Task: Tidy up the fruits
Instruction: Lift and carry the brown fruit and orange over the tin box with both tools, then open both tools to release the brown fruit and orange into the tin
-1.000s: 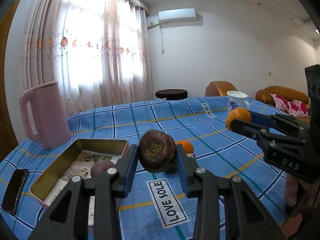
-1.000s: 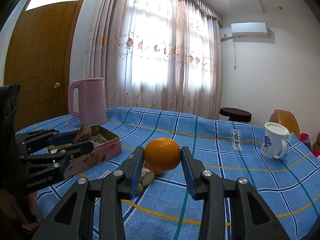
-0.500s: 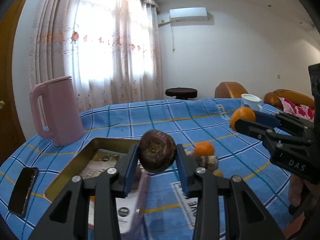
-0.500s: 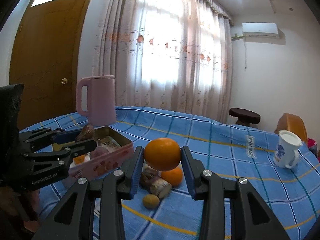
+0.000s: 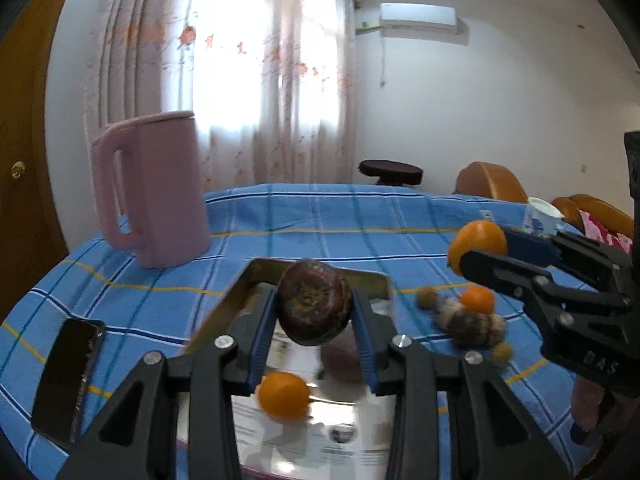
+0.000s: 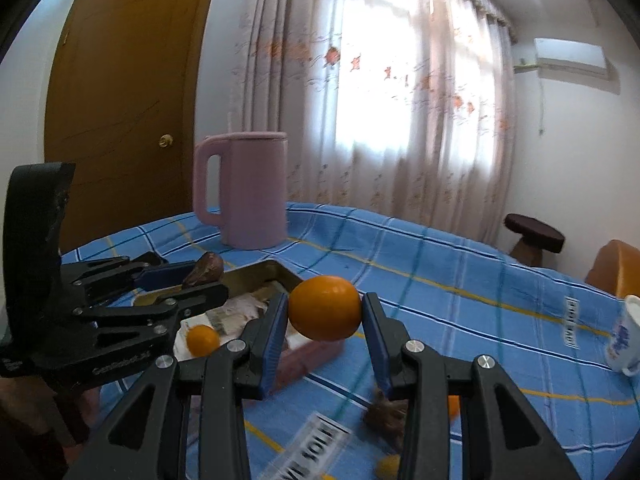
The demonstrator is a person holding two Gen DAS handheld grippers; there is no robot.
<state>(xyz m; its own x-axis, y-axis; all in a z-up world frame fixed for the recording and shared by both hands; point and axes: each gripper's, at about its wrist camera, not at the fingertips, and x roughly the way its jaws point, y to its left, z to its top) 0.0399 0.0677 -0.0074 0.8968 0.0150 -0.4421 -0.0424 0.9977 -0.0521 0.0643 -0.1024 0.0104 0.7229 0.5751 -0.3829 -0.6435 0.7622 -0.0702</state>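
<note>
My left gripper (image 5: 315,308) is shut on a dark brown-purple fruit (image 5: 315,307) and holds it above the open metal tin (image 5: 256,280). The tin holds a small orange (image 5: 283,395) and a purplish fruit (image 5: 344,368), partly hidden. My right gripper (image 6: 325,308) is shut on a large orange (image 6: 325,307), held above the tin's near corner (image 6: 280,270). It shows at the right of the left wrist view (image 5: 477,246). A small orange (image 5: 477,299), a brown scaly fruit (image 5: 472,324) and small yellow fruits (image 5: 502,353) lie on the blue cloth right of the tin.
A pink jug (image 5: 154,192) stands behind the tin. A black phone (image 5: 68,376) lies at the left table edge. A white mug (image 6: 624,336) stands at the far right. A door, curtains, a stool (image 5: 390,170) and sofas lie beyond the table.
Both grippers have moved left toward the tin with their fruits held. The left gripper now hangs over the tin's inside; the small orange in the tin has come into view.
</note>
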